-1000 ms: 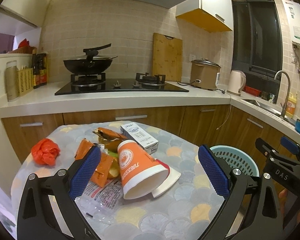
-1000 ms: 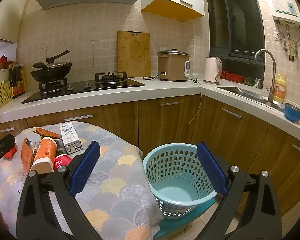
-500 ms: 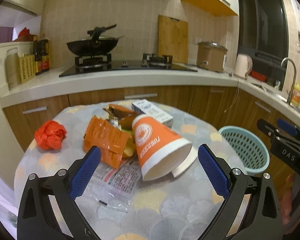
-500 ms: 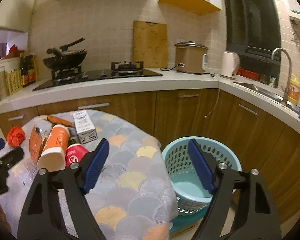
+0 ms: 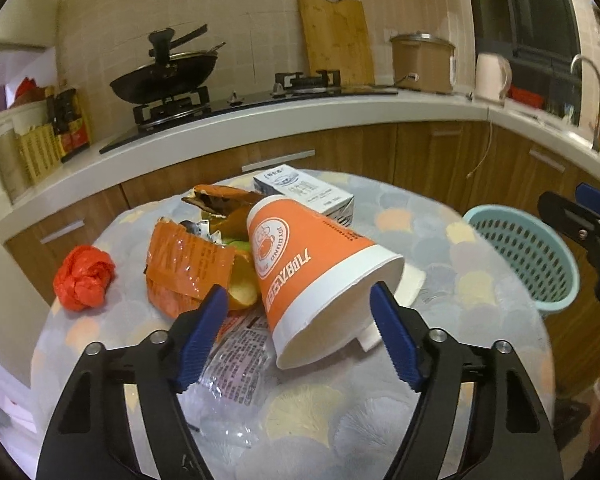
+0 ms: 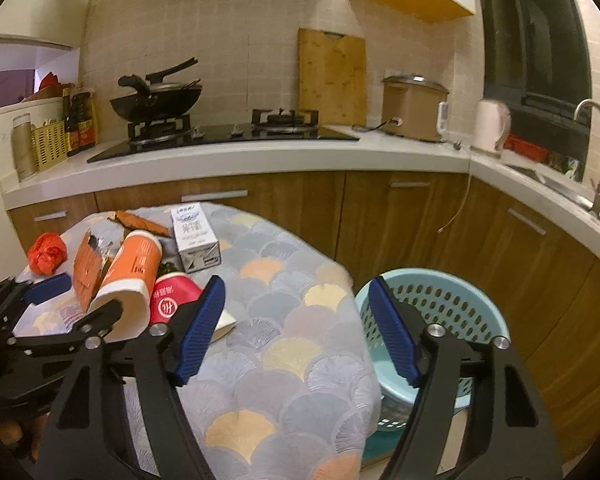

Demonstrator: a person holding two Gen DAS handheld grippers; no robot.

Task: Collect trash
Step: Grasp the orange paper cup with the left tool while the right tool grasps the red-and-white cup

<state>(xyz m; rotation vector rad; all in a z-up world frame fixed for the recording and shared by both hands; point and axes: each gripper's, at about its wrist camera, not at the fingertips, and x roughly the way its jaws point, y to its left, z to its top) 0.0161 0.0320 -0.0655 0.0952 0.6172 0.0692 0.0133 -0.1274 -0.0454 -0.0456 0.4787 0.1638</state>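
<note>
Trash pile sits at the 10 o'clock part of the round surface (image 6: 300, 320) in the right wrist view, on a scallop-print cloth. Orange paper cup (image 5: 316, 272) lies on its side, open mouth toward my left claw (image 5: 298, 334); its white rim hides most of a red cup (image 6: 172, 300) and a flat white piece under it. Crinkled orange foil wrapper (image 5: 184, 268) is at 9 o'clock of the cup and covers something yellow-green I can't identify. Grey-white milk carton (image 5: 304, 192) lies flat at 12 o'clock behind the cup. Crumpled red plastic bag (image 5: 84, 278) sits apart at the far 9 o'clock edge. Clear printed film (image 5: 236, 356) is flattened under the cup, partly cut off by my left claw's frame.

Left claw: spread wide, ribbed blue pads either side of the cup mouth, contact unclear, holding nothing. Right claw (image 6: 296, 328): wide open, empty, over the cloth edge. Perforated teal basket (image 6: 440, 320) is at 3 o'clock off the surface, its lower part hidden by the right claw.
</note>
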